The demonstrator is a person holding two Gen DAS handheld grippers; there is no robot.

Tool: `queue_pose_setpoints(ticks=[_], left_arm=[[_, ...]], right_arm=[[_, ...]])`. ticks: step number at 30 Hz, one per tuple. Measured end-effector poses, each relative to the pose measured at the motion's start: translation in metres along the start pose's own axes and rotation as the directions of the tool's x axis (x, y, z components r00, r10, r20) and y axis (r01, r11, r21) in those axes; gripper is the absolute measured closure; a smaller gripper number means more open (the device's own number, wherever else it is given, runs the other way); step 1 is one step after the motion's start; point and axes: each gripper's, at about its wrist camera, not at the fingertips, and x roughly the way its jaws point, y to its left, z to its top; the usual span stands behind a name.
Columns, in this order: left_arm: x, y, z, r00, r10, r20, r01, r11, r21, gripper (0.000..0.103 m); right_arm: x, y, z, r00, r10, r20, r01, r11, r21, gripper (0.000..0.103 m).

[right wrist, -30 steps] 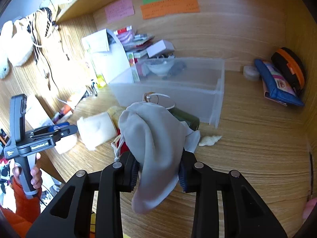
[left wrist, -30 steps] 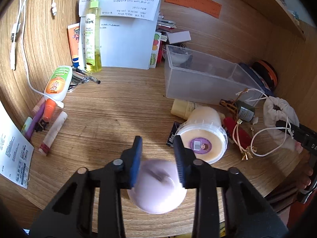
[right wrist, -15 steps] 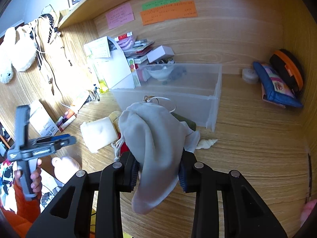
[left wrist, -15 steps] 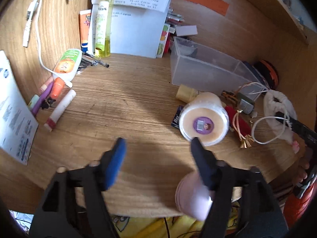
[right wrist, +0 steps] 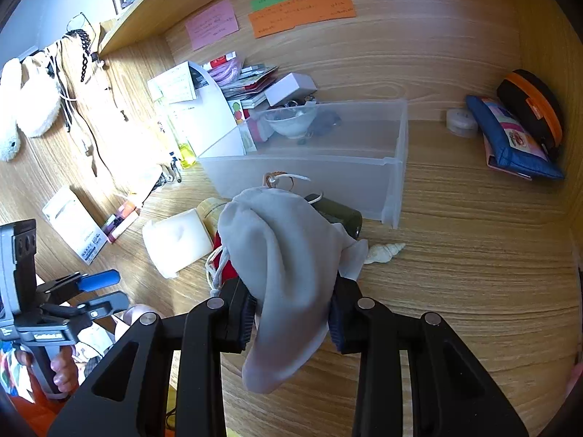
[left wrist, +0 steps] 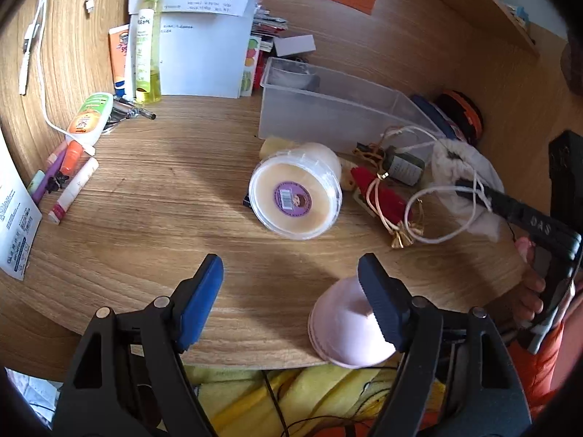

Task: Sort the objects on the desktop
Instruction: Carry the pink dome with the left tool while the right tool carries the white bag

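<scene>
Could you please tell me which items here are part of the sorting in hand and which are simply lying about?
In hand:
white drawstring pouch in right gripper
pink cup by open left gripper
clear bin

Lying about:
sticky notes
white cable
seashell

Wood-grain desk, matching back wall, shelf above, possibly daylight

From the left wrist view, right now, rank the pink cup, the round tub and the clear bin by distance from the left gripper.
1. Pink cup, against the left gripper's right finger.
2. Round tub, ahead at mid-desk.
3. Clear bin, behind the tub, farthest.
</scene>
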Motion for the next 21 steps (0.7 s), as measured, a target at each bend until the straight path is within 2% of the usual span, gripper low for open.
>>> queue_pose_setpoints(ticks=[3,6,9,12,15,21], left_arm=[[-0.008,-0.006,0.003,0.998,-0.059,0.021,0.058,0.998,0.005,0.027],[-0.020,-0.027,-0.002,0.996,-0.077,0.044,0.073,0.993,0.090,0.027],[-0.016,-0.040,-0.009,0.995,-0.096,0.016,0.093,0.986,0.135,0.027],[0.000,-0.043,-0.018,0.997,-0.069,-0.033,0.073,0.987,0.142,0.027],[0.018,-0.038,-0.023,0.994,-0.058,-0.094,0.069,0.991,0.117,0.039],[0.018,-0.040,-0.028,0.996,-0.056,-0.064,0.064,0.990,0.125,0.039]], right_arm=[[0.000,-0.003,-0.003,1.000,0.000,-0.006,0.000,1.000,0.010,0.073],[0.000,-0.005,-0.005,1.000,-0.004,-0.012,0.004,1.000,0.015,0.073],[-0.001,-0.007,-0.005,1.000,0.000,-0.011,0.000,1.000,0.020,0.073],[-0.003,-0.007,-0.004,1.000,0.007,-0.003,-0.007,1.000,0.023,0.073],[-0.005,-0.004,-0.004,1.000,0.011,0.001,-0.011,1.000,0.017,0.073],[-0.011,-0.001,0.003,1.000,0.023,0.020,-0.023,1.000,0.011,0.073]])
